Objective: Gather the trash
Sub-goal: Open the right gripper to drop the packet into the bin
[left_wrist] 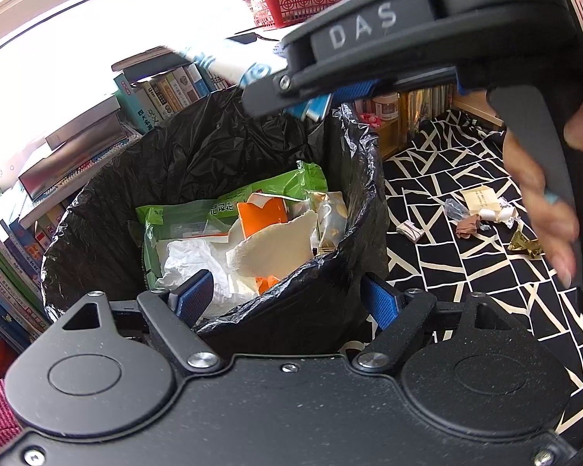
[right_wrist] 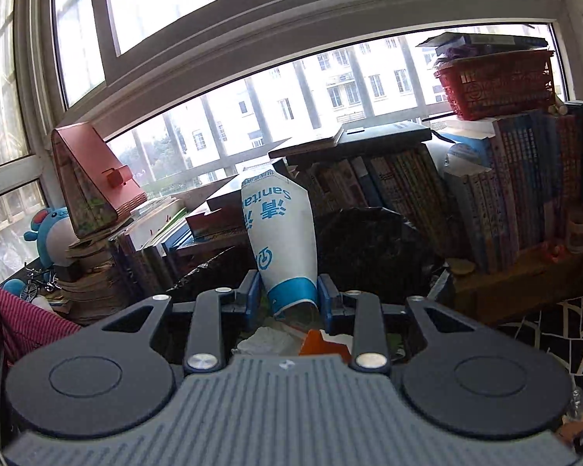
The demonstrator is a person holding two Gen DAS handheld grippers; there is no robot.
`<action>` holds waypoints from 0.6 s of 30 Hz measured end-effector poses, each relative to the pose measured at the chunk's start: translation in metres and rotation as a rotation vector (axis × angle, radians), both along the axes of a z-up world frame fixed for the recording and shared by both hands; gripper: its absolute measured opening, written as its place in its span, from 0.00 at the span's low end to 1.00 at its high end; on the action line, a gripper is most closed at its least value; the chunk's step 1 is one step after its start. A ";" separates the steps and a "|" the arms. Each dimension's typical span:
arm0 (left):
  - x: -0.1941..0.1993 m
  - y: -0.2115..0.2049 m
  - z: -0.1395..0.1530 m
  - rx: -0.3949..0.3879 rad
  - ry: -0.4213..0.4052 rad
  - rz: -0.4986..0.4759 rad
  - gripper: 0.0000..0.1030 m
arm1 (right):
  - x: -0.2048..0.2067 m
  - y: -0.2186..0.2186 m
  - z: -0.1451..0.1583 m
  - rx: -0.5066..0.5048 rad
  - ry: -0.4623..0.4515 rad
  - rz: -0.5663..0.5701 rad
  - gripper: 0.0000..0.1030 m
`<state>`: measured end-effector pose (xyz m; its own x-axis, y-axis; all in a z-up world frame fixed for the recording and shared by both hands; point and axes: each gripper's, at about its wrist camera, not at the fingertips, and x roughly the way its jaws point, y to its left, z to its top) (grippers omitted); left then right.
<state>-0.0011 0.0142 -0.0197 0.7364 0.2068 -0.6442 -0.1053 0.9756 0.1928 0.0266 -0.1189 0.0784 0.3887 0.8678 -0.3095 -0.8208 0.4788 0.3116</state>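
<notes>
Inside, black-lined bin (left_wrist: 198, 163) holds green wrappers (left_wrist: 252, 198), orange carton (left_wrist: 260, 215), tissue (left_wrist: 194, 260) — left gripper (left_wrist: 287, 303) fingers clamp its near rim, right gripper (right_wrist: 287, 297) grasping flattened paper cup (right_wrist: 281, 233) above the bin.

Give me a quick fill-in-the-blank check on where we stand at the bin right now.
1. The right gripper is shut on a white and ____ paper cup.
2. The trash bin is lined with a ____ plastic bag.
3. The left gripper grips the bin's ____.
4. Small wrappers lie on the black-and-white patterned ____.

Missing words: blue; black; rim; cloth
</notes>
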 end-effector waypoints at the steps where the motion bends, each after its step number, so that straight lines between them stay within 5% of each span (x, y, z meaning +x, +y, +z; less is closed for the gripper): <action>1: 0.000 0.000 0.000 0.000 0.000 0.000 0.78 | -0.002 0.001 -0.002 -0.002 0.006 0.011 0.38; 10: 0.000 0.000 0.000 -0.001 0.000 0.000 0.78 | -0.005 0.003 -0.017 -0.012 0.067 0.056 0.67; 18: 0.000 0.000 0.000 0.001 0.000 0.000 0.78 | 0.003 -0.002 -0.021 -0.014 0.096 0.020 0.70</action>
<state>-0.0010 0.0141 -0.0198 0.7364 0.2074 -0.6440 -0.1054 0.9754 0.1936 0.0295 -0.1204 0.0577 0.3393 0.8706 -0.3562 -0.7970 0.4672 0.3827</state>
